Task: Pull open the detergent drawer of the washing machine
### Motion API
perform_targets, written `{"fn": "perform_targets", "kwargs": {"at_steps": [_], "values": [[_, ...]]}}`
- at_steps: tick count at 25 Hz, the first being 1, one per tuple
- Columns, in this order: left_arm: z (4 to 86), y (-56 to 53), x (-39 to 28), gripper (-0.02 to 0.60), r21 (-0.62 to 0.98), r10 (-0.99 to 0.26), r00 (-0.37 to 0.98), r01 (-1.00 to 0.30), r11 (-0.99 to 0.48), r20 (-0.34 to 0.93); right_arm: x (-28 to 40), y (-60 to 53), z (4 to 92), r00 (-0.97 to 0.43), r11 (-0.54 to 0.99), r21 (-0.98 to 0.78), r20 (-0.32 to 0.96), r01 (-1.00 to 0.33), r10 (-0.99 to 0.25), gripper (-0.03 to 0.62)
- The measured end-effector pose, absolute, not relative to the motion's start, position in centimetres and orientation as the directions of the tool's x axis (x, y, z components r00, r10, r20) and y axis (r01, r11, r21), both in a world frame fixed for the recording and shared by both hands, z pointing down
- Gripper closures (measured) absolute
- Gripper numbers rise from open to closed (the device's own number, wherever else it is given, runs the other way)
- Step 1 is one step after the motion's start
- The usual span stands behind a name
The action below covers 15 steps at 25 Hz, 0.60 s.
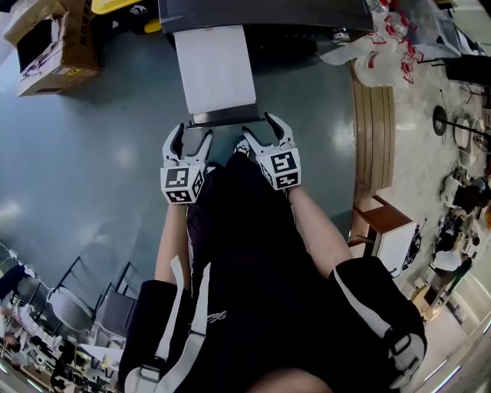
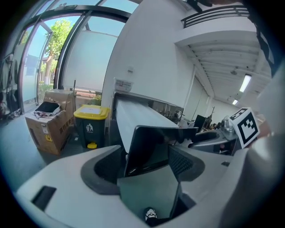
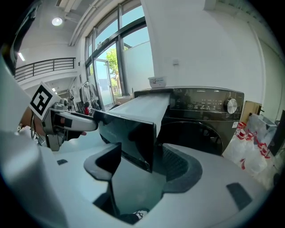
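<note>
Washing machine [image 1: 307, 15] sits at 12 o'clock, and its detergent drawer [image 1: 215, 69] is sticking way out toward 6. The left gripper [image 1: 193, 132] and right gripper [image 1: 261, 127] have jaws apart around the dark front panel [image 3: 129, 133], not squeezing. I'd pinch evenly and pull straight. The handle recess is hidden; no idea how much travel is left.

Pulled-out drawer [image 1: 214, 69] blocking straight ahead, open floor [image 1: 92, 169] to the left, wooden slats [image 1: 374, 130] near on the right

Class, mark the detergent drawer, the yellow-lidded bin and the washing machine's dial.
detergent drawer [image 1: 215, 69], head view, on its white top.
yellow-lidded bin [image 2: 91, 112], left gripper view, on its lid.
dial [image 3: 230, 105], right gripper view, on its round face.
</note>
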<state>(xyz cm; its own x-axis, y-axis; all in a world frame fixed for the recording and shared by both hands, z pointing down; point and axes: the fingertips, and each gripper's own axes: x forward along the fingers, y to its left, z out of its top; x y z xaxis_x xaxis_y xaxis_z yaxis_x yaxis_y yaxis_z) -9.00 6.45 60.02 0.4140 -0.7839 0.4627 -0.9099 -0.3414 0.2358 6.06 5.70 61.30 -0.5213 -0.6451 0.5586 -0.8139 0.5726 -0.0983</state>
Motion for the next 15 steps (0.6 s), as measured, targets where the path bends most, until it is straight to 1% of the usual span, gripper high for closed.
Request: {"fn": "perform_targets", "kwargs": {"at_steps": [6,10,13,15], "values": [[58.9,8.7,-9.3,0.245,0.239,-0.755,0.441,-0.897,-0.371,0.485,7.1,7.5,59.2,-0.492,0.586,-0.043,0.595,-0.809,-0.635,0.304],[57.8,10.6,-8.9,0.247,0.271,-0.740,0.455,-0.890,-0.366,0.495,8.4,9.5,57.7,-0.468,0.591,-0.010,0.621,-0.807,-0.629,0.321],[56.3,11.3,-8.7,0.250,0.285,-0.735,0.470,-0.882,-0.375,0.488,8.6,10.8,56.4,-0.450,0.588,0.005,0.638,-0.809,-0.625,0.341],[54.8,11.5,-9.0,0.258,0.284,-0.734,0.475,-0.880,-0.381,0.485,8.0,11.4,55.3,-0.445,0.588,0.009,0.644,-0.809,-0.622,0.369]]}}
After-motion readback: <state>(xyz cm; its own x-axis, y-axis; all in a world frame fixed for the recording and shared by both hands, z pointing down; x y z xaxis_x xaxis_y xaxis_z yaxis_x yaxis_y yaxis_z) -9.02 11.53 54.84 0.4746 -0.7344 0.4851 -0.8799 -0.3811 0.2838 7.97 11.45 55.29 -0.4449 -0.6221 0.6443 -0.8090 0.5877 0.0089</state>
